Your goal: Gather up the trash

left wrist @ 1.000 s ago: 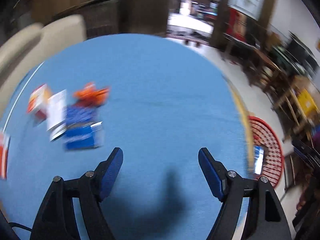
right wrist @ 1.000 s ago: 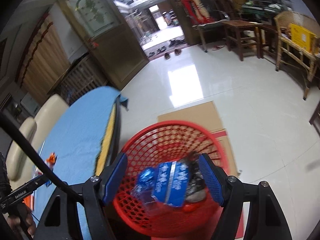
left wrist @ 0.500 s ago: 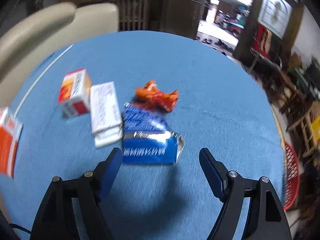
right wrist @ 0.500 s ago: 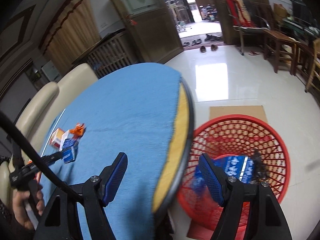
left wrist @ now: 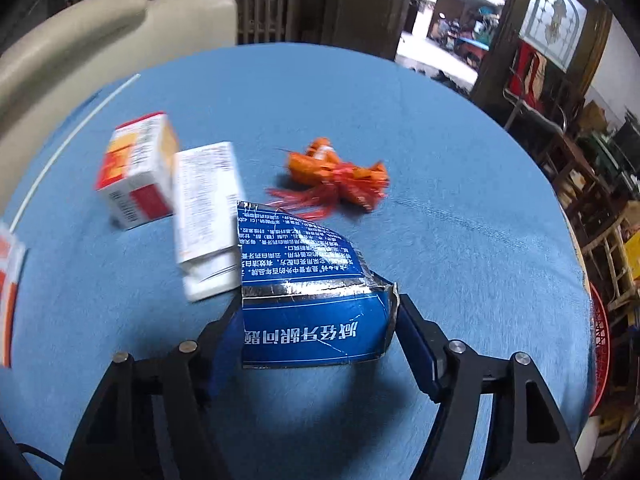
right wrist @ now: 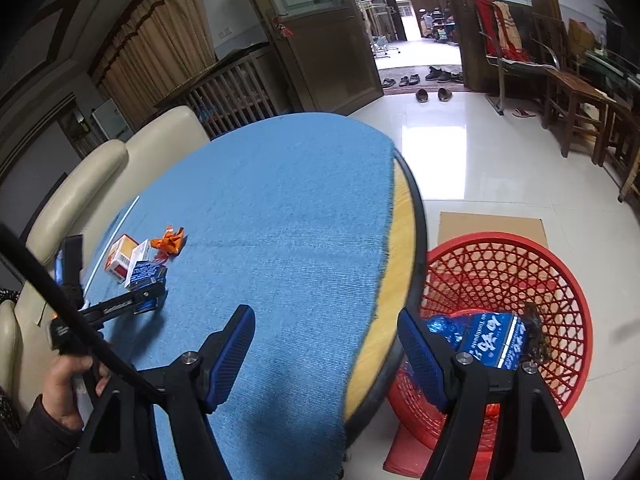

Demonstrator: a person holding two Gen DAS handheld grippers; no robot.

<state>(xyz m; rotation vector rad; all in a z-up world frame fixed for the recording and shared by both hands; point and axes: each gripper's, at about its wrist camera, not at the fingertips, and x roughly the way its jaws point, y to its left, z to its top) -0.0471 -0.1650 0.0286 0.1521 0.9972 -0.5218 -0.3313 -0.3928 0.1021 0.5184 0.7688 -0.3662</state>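
Note:
A torn blue carton (left wrist: pixel 308 272) lies on the blue-clothed round table (left wrist: pixel 420 128). My left gripper (left wrist: pixel 318 320) straddles the carton; its jaws are closing, one pad close at each side. An orange wrapper (left wrist: pixel 340 176), a white box (left wrist: pixel 208 216) and a red-and-white box (left wrist: pixel 136 172) lie just beyond. In the right wrist view the left gripper (right wrist: pixel 148 296) sits at that same pile. My right gripper (right wrist: pixel 326 320) hangs open over the table's right edge with nothing between its fingers. The red mesh basket (right wrist: pixel 520 256) on the floor holds a blue package (right wrist: pixel 492 340).
A cream sofa (left wrist: pixel 80 40) curves around the table's far left side. Another orange-and-white box (left wrist: pixel 8 288) lies at the left edge. The basket (left wrist: pixel 600 344) stands on cardboard (right wrist: pixel 488 224) right of the table. A hand (right wrist: pixel 68 376) grips the left tool. Wooden chairs line the right wall.
My left gripper swept left and down to the trash pile, and its jaws narrowed around the blue carton. The right gripper swung left from above the basket to over the table's edge.

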